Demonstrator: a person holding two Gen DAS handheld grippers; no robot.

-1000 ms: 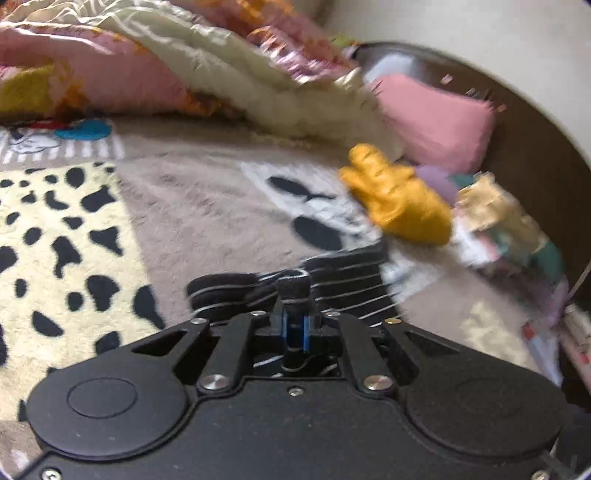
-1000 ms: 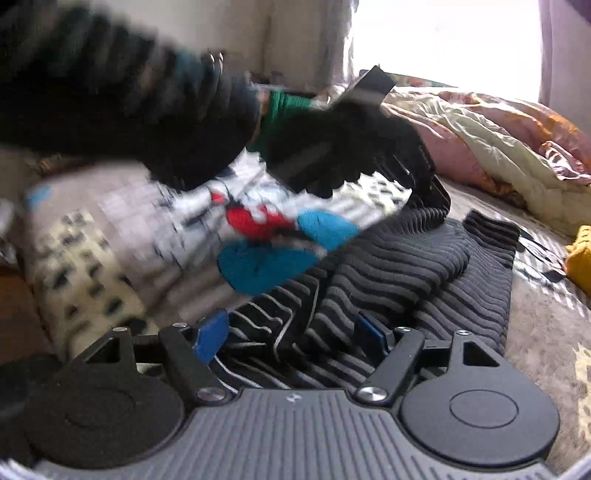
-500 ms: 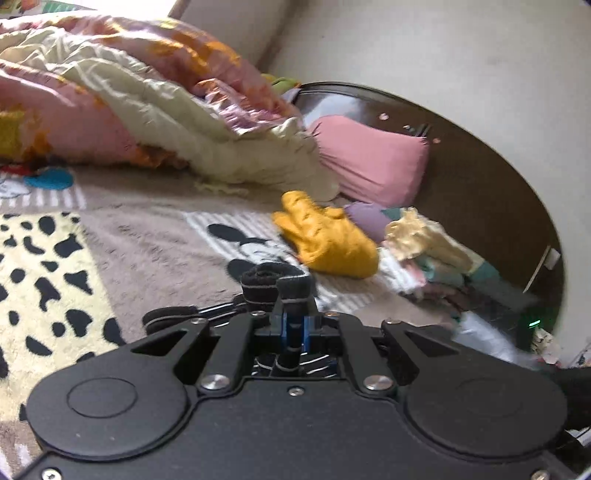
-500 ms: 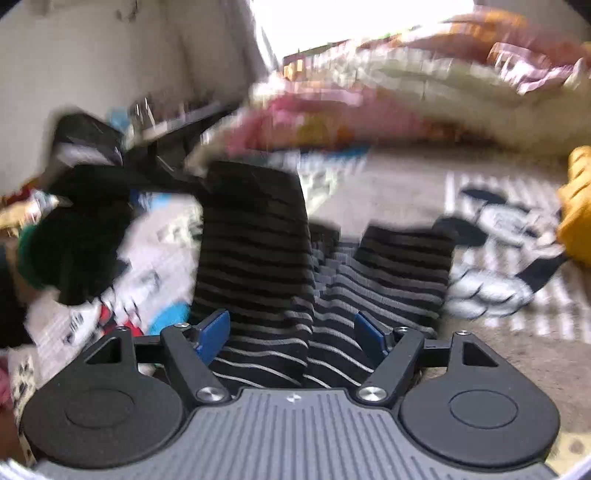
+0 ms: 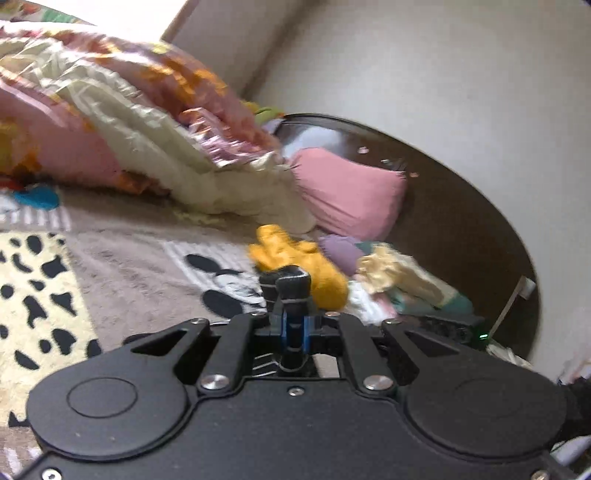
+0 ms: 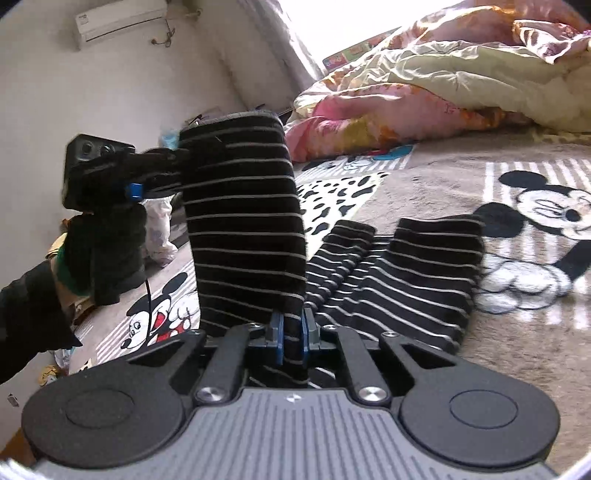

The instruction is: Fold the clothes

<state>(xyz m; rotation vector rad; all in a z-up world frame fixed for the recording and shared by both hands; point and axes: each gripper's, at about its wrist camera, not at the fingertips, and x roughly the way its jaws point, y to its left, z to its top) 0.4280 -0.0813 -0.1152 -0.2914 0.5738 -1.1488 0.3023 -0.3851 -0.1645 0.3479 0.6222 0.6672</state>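
You are in a home bedroom, working on a bed covered by a taupe plush blanket printed with cartoon mice. A crumpled pink, orange and cream quilt is heaped along its far side, beside a pink pillow against a dark curved wooden headboard. A white wall-mounted air conditioner hangs high on the plain white wall, and small piles of loose clothing lie near the pillow.

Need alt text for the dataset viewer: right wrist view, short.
Right gripper shut on a black striped sweater, lifted taut between it and the left gripper pinching the far edge. The rest trails onto a cartoon-mouse blanket; a crumpled quilt lies behind.
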